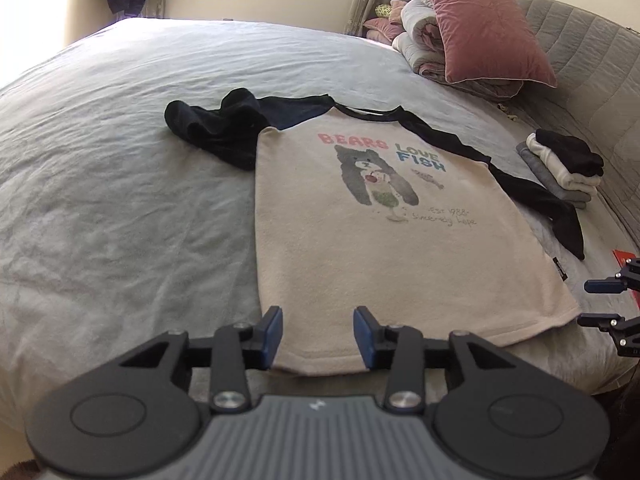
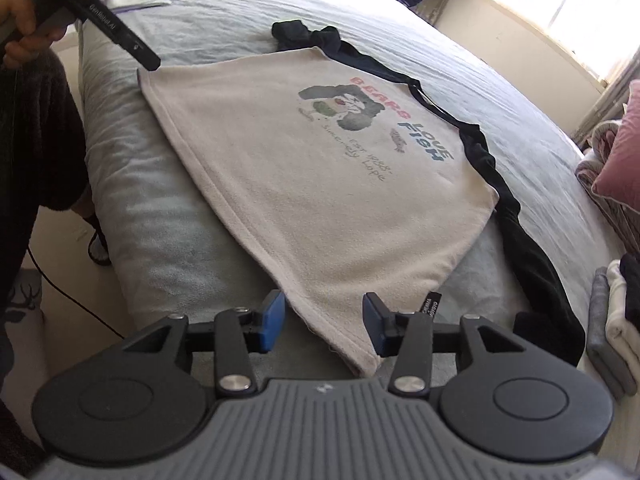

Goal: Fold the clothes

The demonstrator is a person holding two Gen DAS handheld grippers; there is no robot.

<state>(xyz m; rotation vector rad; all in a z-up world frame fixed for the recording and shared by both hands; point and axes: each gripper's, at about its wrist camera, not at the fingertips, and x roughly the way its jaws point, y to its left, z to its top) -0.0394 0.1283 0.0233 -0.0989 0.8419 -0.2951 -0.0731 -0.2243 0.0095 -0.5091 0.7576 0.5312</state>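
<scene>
Left wrist cam sits low at the bed's near edge, looking along its fingers up the length of the shirt (image 1: 380, 216) from the hem toward the collar and far wall, close over the hem. Right wrist cam sits at the shirt's other hem corner, angled diagonally across the shirt (image 2: 320, 184) toward the window, also close and low. Overlap: both see the shirt, the grey bedsheet (image 1: 120, 168), the folded pile (image 1: 564, 168) and the pink pillow (image 1: 488, 28). Each catches the other: right gripper (image 1: 600, 304) at the left view's right edge, left gripper (image 2: 152, 65) top left in the right view.
</scene>
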